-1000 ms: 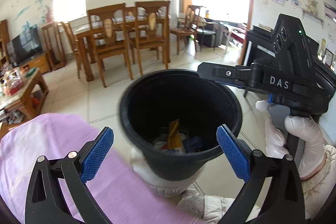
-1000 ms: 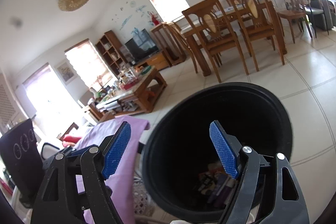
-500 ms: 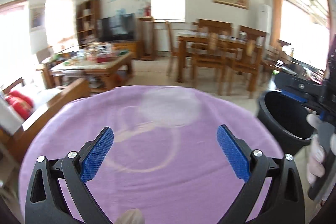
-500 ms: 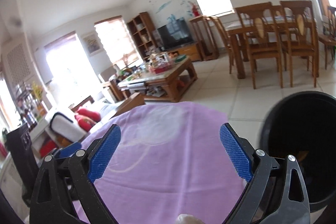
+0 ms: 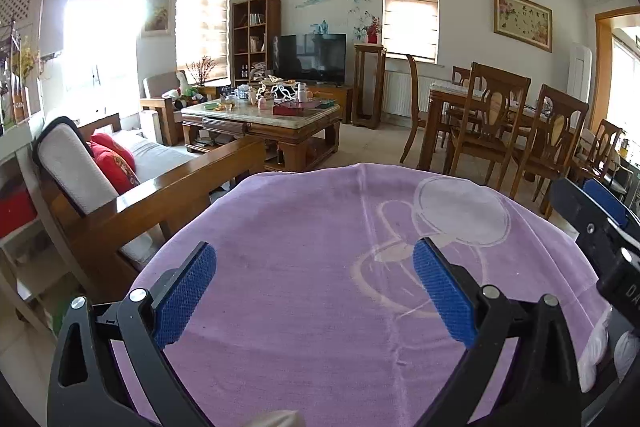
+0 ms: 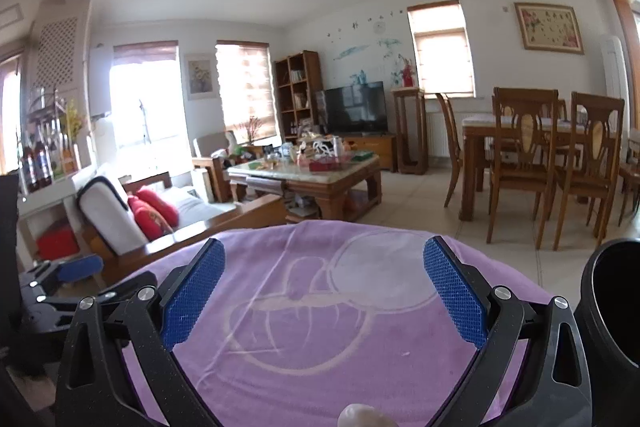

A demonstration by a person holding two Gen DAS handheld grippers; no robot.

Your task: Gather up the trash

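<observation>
My left gripper is open and empty above a table with a purple cloth. My right gripper is open and empty above the same purple cloth. The black trash bin stands at the right edge of the right wrist view, beside the table. The right gripper also shows at the right edge of the left wrist view. The left gripper shows at the left edge of the right wrist view. No loose trash shows on the cloth.
A wooden sofa with red cushions stands to the left. A cluttered coffee table is beyond the cloth. A dining table with chairs is to the right. A TV stands at the back wall.
Both grippers have swung left, away from the black bin, and now face the purple cloth and the living room. The bin has slid out to the right. Both stay open.
</observation>
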